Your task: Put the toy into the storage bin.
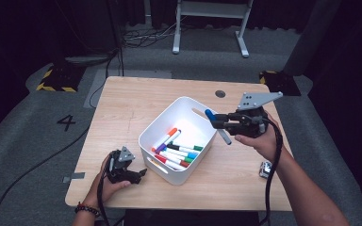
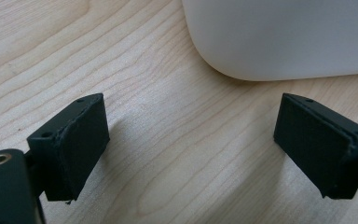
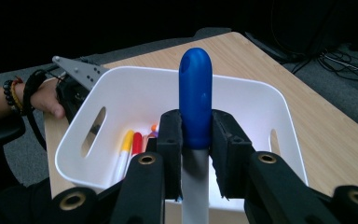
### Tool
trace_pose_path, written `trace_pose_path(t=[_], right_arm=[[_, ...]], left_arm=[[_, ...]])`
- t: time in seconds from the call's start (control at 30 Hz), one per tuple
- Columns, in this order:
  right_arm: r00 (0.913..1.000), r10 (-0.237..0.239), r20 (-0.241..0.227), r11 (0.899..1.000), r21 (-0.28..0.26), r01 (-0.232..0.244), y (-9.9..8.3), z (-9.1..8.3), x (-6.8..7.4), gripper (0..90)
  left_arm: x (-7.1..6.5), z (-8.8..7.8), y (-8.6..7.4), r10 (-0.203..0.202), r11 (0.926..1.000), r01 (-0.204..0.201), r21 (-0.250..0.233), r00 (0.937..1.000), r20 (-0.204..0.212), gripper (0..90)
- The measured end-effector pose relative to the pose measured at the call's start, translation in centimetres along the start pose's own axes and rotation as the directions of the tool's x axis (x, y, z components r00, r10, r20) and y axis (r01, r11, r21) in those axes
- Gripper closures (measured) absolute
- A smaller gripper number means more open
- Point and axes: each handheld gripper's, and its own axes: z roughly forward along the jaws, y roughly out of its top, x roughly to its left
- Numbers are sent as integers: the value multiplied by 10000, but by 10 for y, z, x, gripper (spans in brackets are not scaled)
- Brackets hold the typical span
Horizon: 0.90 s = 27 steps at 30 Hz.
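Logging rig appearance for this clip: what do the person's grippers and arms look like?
Both are black two-jaw tools. The right gripper carries a grey three-cornered plate with holes; the left gripper has a smaller one. Brass-coloured eyelets sit near the block-shaped pads. Black cables trail back. Forearms are bare; a beaded bracelet circles the left wrist.

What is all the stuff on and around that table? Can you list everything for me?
Blue-capped marker: one, white barrel, clamped in the right gripper over the bin's rim.
Bin: one, white, handle slots, mid-table.
Markers in bin: several, caps orange, purple, green, blue, red; yellow too in the right gripper view.
Small shiny object: one, silvery, on the table near the right forearm; too small to identify.
Table: one, light wood.
Floor marking 4: one, black, left of the table.
Left gripper: black, jaws open, resting beside the bin.
Right gripper: black, shut on the marker.
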Motion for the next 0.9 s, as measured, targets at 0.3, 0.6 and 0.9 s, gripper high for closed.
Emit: trace_pose_path(t=[0.3,0.6,0.9], right_arm=[[9993,351,-161,9991,-224,-355,30,26,6,747],[9980,498,-389,9967,656,-472,35,71,16,748],[9930,943,-710,9698,2320,-755,21,113,24,748]], left_arm=[[0,0,0,7,10000,-7,-12,10000,-18,103],[0,0,0,30,10000,-30,-2,10000,-19,103],[0,0,0,52,10000,-52,10,10000,-25,104]])
